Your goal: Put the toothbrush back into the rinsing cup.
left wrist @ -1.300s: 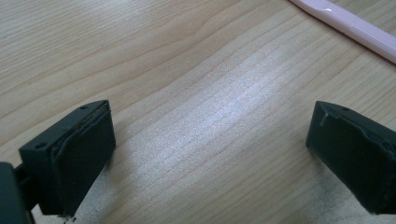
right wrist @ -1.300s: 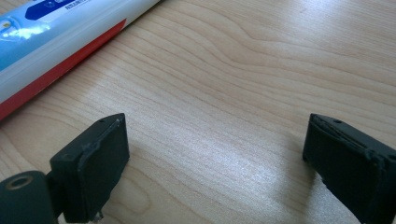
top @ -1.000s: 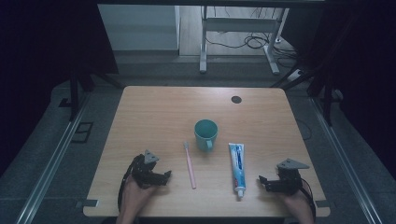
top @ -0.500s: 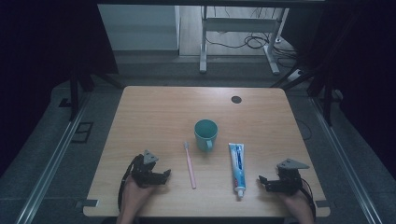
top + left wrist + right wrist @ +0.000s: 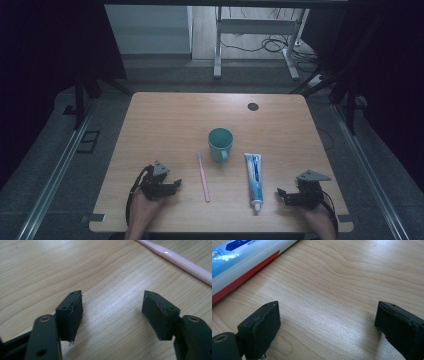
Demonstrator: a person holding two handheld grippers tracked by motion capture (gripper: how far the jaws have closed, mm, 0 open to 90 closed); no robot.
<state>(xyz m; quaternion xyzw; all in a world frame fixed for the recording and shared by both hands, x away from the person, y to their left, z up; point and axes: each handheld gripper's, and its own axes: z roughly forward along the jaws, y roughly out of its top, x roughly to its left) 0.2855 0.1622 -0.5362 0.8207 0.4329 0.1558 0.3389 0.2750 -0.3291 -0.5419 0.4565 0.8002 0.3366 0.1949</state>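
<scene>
The pink toothbrush (image 5: 202,177) was a slim, pale pink stick lying flat on the wooden surface (image 5: 165,125), running front to back a bit nearer the front edge than the middle, bristle end pointing away from the person. The toothpaste tube (image 5: 254,177), white and blue with a red stripe, lay alongside it further toward the right edge, and the teal cup (image 5: 220,143) stood upright just behind the gap between them. The left tool (image 5: 176,184) sat near the front-left corner, its jaws having just been closing but parted, nothing between them, only bare wood. The right tool (image 5: 280,194) by the front-right corner stood wide apart, empty, close to the tube's cap end.
</scene>
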